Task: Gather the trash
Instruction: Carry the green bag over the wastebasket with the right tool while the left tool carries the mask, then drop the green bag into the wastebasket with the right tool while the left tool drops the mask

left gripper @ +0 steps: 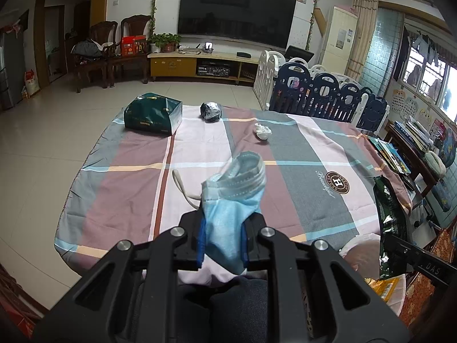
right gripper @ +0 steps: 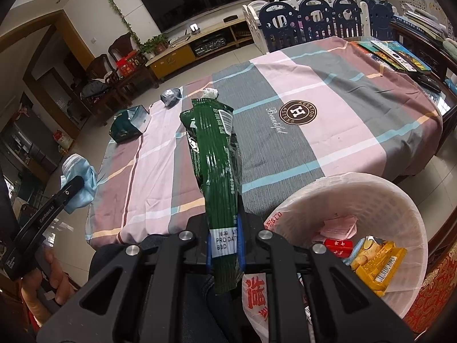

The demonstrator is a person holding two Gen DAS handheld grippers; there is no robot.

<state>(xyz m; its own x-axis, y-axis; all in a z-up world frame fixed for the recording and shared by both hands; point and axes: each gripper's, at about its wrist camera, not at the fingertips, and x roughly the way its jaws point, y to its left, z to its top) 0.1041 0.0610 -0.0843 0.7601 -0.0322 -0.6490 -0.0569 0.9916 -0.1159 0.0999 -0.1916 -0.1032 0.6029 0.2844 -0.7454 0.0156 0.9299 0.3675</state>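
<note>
My left gripper (left gripper: 222, 238) is shut on a crumpled blue face mask (left gripper: 232, 197) and holds it above the near edge of the plaid-clothed table (left gripper: 137, 188). My right gripper (right gripper: 225, 238) is shut on a long green snack wrapper (right gripper: 215, 154), held up just left of a white trash basket (right gripper: 405, 200) lined with a bag and holding wrappers. On the table lie a green tissue pack (left gripper: 152, 114), a dark crumpled foil ball (left gripper: 210, 111) and a white crumpled tissue (left gripper: 262, 132). The mask also shows in the right wrist view (right gripper: 81, 181).
Books and papers (right gripper: 397, 54) lie at the table's far right edge. A blue and white playpen fence (left gripper: 328, 94) stands behind the table. A TV cabinet (left gripper: 200, 65) and wooden chairs (left gripper: 114, 48) stand at the far wall.
</note>
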